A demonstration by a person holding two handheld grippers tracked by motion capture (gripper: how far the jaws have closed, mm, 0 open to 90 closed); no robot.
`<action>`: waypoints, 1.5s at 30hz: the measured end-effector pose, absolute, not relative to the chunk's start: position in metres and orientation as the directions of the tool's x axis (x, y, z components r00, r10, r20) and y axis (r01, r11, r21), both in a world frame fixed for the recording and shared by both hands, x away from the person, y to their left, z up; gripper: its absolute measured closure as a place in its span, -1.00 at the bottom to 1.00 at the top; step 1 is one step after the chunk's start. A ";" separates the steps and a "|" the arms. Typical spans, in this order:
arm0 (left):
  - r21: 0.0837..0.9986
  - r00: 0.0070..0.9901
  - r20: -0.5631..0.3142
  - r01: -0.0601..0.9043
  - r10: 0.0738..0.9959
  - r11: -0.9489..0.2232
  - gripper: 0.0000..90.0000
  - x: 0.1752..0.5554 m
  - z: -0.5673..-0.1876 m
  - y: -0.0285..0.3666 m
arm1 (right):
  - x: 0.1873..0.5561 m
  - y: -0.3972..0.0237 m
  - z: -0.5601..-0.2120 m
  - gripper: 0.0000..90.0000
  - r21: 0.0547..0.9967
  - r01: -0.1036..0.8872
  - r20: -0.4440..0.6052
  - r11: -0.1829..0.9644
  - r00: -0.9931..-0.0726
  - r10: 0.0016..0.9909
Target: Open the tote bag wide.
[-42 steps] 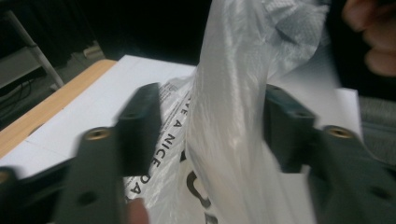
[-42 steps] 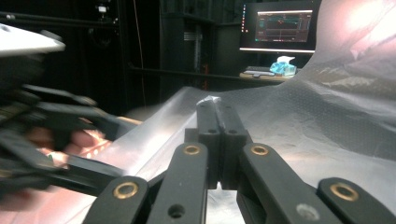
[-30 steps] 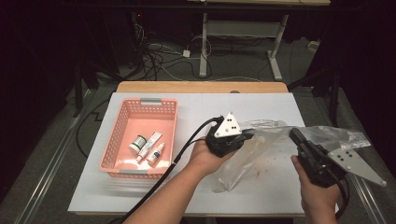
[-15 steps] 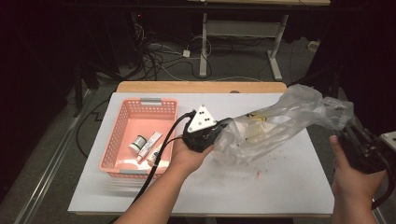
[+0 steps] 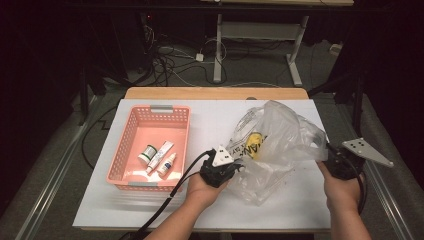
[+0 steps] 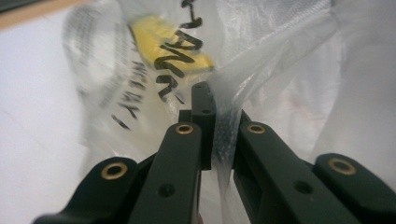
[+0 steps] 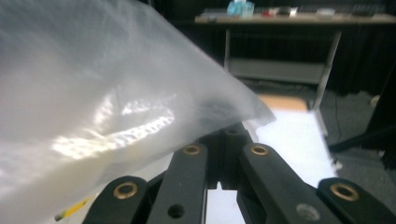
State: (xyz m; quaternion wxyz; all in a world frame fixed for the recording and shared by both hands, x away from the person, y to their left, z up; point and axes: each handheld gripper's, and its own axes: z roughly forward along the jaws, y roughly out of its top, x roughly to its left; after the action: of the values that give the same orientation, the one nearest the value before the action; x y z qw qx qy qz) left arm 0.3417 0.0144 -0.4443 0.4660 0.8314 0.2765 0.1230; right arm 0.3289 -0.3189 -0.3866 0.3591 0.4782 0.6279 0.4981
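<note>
Plastic bag (image 5: 280, 145) sits on the white table (image 5: 150, 210), right of the pink basket (image 5: 150, 145), stretched between your two grippers with a yellow item (image 5: 255, 142) inside; expect thin, slippery film that sags and tears, so hold it by gathered edge folds. Your left gripper (image 5: 235, 166) is clamped on the near-left edge, forearm low over the table. Your right gripper (image 5: 330, 152) pinches the right edge, hand raised off the table's side.

- A desk (image 5: 165, 210) with a white top and a wooden far edge is seen.
- A pink basket (image 5: 131, 152) is set on its left half.
- A clear plastic bag (image 5: 290, 140), printed with black lettering, is rested on the right half, partly lifted.
</note>
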 end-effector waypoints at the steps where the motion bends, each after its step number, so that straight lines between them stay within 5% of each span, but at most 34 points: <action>1: 0.841 0.821 -0.053 0.344 0.569 -0.419 0.95 0.340 -0.447 0.013 | 0.330 -0.318 -0.392 1.00 0.966 0.254 0.034 0.041 -0.284 0.958; 7: 0.866 0.857 -0.065 0.303 0.511 -0.398 0.95 0.326 -0.441 0.003 | 0.329 -0.330 -0.393 1.00 0.967 0.255 0.047 0.020 -0.254 0.966; 22: 0.975 0.936 -0.021 0.097 0.352 -0.199 0.95 0.273 -0.333 -0.017 | 0.274 -0.342 -0.293 1.00 0.999 0.015 -0.025 0.030 -0.259 0.966; 29: 0.980 0.855 -0.024 0.121 0.518 -0.155 0.95 0.306 -0.304 0.019 | 0.298 -0.323 -0.260 1.00 0.998 -0.007 -0.066 0.067 -0.274 0.959; 37: 0.947 0.748 -0.044 0.243 0.662 -0.211 0.95 0.332 -0.345 0.063 | 0.332 -0.318 -0.293 1.00 0.992 0.101 -0.041 0.071 -0.273 0.961; 45: 0.936 0.702 -0.074 0.295 0.709 -0.194 0.95 0.324 -0.368 0.086 | 0.330 -0.353 -0.313 1.00 0.987 0.153 -0.009 0.038 -0.187 0.982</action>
State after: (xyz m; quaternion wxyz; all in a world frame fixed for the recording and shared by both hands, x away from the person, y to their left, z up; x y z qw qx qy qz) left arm 0.3235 0.0860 -0.3683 0.5389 0.7486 0.3352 0.1919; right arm 0.3300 -0.3535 -0.3133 0.4164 0.4826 0.5880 0.4979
